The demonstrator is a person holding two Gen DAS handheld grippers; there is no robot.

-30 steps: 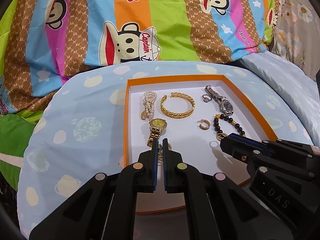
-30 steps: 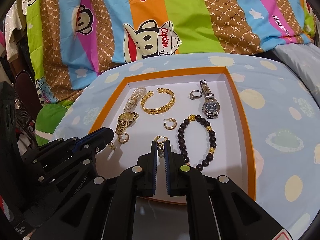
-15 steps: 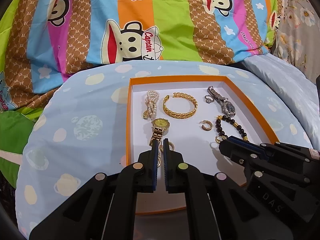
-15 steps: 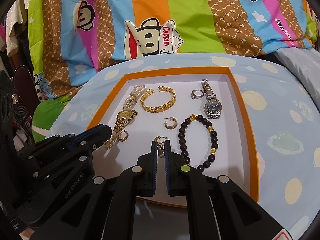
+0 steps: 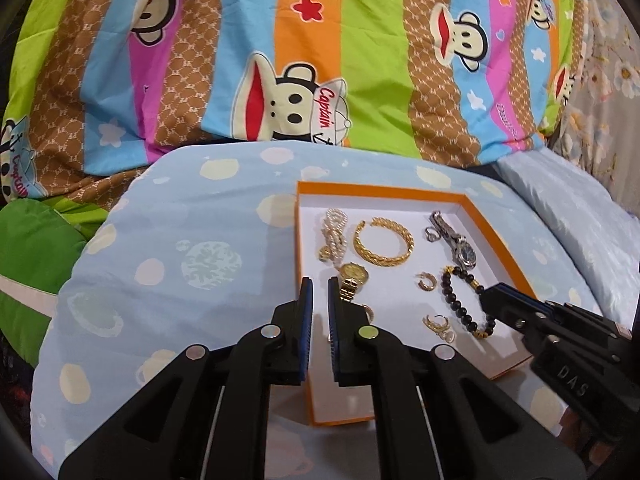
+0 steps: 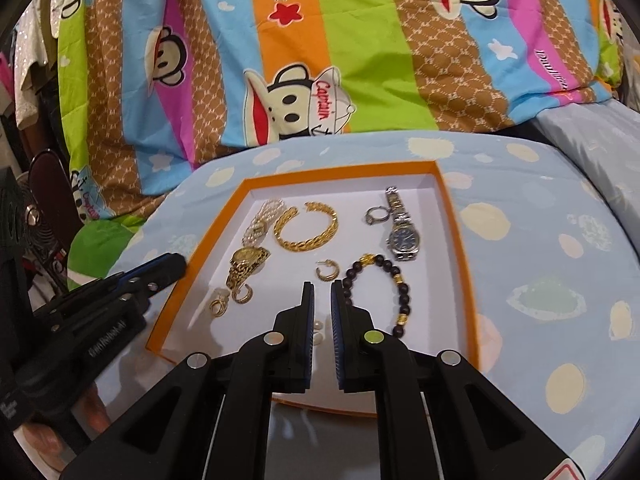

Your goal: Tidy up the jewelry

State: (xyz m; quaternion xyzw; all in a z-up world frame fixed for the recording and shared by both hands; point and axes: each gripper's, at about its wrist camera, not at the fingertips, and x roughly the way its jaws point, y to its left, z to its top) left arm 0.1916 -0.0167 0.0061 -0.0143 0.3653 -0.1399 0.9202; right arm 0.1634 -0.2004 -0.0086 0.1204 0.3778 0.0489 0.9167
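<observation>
A white tray with an orange rim (image 5: 380, 194) lies on the blue bedding and holds the jewelry. In it are a pearl bracelet (image 5: 334, 232), a gold bangle (image 5: 384, 240), a gold watch (image 5: 352, 276), a silver watch (image 5: 460, 248), a ring (image 5: 431, 235), a dark bead bracelet (image 5: 460, 304) and gold hoop earrings (image 6: 242, 294). A pearl drop earring (image 5: 438, 326) lies loose on the tray floor. My left gripper (image 5: 317, 284) hangs shut and empty over the tray's left rim. My right gripper (image 6: 322, 290) is shut on nothing, just above that earring.
The tray rests on a light blue spotted cushion (image 5: 180, 260). A striped cartoon-monkey quilt (image 5: 300, 60) rises behind it. Pale blue fabric (image 5: 580, 220) lies to the right, and a dark fan-like object (image 6: 24, 224) stands at the far left.
My left gripper slid left, off the gold watch strap to the tray's left rim. The drop earring seen between my right fingertips now lies on the tray floor.
</observation>
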